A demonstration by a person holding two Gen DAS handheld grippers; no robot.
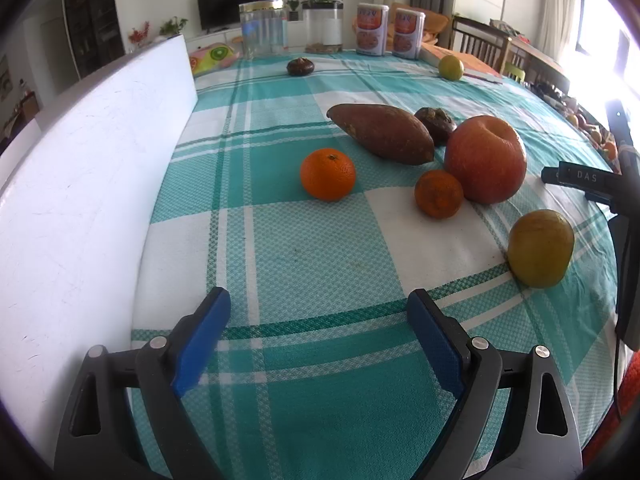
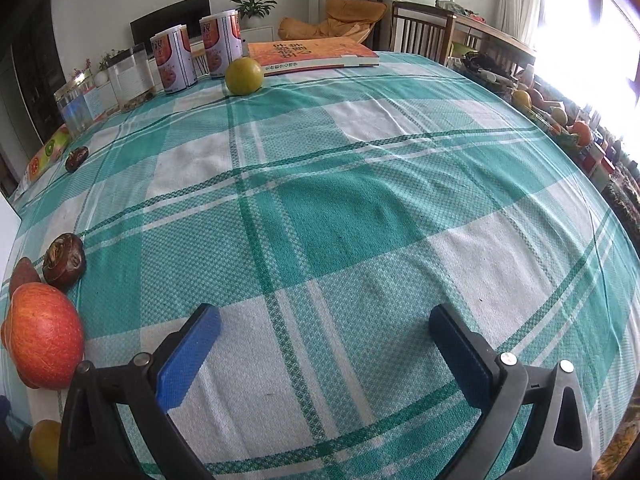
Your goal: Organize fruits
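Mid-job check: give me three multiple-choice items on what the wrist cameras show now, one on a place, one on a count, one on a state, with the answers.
1. What lies directly behind the big red apple, touching the sweet potato's far side?
A. a dark brown chestnut-like piece
B. a jar
C. a book

2. How many small orange tangerines lie on the tablecloth in the left wrist view?
A. none
B. two
C. five

3. How do the left gripper and its fingers stand?
A. shut on the apple
B. shut on a tangerine
C. open, nothing between them

Answers: 1 A, the dark piece sits between apple and sweet potato. 2 B, one alone, one against the apple. 3 C, only cloth shows between the blue pads.
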